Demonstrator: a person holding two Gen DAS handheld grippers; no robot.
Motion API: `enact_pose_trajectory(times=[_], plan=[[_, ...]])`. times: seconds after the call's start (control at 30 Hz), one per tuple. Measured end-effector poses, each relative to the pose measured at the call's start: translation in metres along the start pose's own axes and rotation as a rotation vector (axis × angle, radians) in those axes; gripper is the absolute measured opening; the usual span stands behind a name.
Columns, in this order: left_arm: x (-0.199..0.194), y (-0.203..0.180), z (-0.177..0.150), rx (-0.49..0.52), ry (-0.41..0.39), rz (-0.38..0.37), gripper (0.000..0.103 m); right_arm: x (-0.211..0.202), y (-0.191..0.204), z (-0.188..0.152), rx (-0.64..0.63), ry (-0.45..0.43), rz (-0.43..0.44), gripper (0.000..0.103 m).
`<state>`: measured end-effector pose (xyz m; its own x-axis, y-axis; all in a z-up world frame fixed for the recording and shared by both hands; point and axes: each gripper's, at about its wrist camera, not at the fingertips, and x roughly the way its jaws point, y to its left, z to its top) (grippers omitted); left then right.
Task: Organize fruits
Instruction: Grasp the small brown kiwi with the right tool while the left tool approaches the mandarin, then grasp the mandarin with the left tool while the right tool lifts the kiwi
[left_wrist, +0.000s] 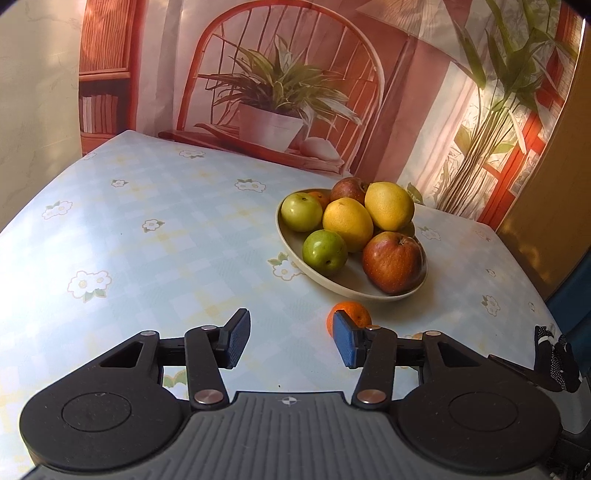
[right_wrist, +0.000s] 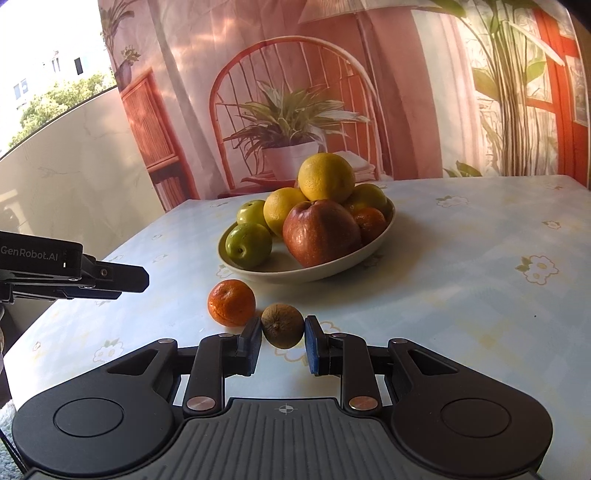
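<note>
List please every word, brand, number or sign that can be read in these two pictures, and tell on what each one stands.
"GenRobot.AI": white letters on the black side of the left gripper, seen in the right wrist view; the first letter is partly cut by the picture edge.
Crosshair sign, no letters: on the grey ribbed body of the right gripper and likewise on the left gripper's own body.
Books printed on the backdrop: spines too blurred to read.

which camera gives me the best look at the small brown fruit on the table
The right wrist view: the brown fruit sits whole between the right gripper fingers, beside the loose orange. The left wrist view shows only a sliver of it behind a gripper finger.
</note>
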<state>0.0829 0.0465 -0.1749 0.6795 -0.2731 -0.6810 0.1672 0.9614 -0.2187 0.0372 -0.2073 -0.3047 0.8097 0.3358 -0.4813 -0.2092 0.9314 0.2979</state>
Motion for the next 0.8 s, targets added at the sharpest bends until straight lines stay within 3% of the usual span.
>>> enact_pose_trajectory(times=[0.2, 0.47, 0.8], plan=[[0.001, -0.006, -0.004, 0.035, -0.006, -0.029, 0.055, -0.002, -0.001, -0.001, 0.011, -0.014, -0.006, 0.023], [0.017, -0.011, -0.003, 0.069, 0.042, -0.1, 0.055, -0.004, -0.003, -0.002, 0.025, -0.048, -0.031, 0.023], [0.035, -0.02, 0.009, 0.128, 0.048, -0.13, 0.055, -0.007, -0.019, 0.0, 0.097, -0.085, -0.045, 0.023]])
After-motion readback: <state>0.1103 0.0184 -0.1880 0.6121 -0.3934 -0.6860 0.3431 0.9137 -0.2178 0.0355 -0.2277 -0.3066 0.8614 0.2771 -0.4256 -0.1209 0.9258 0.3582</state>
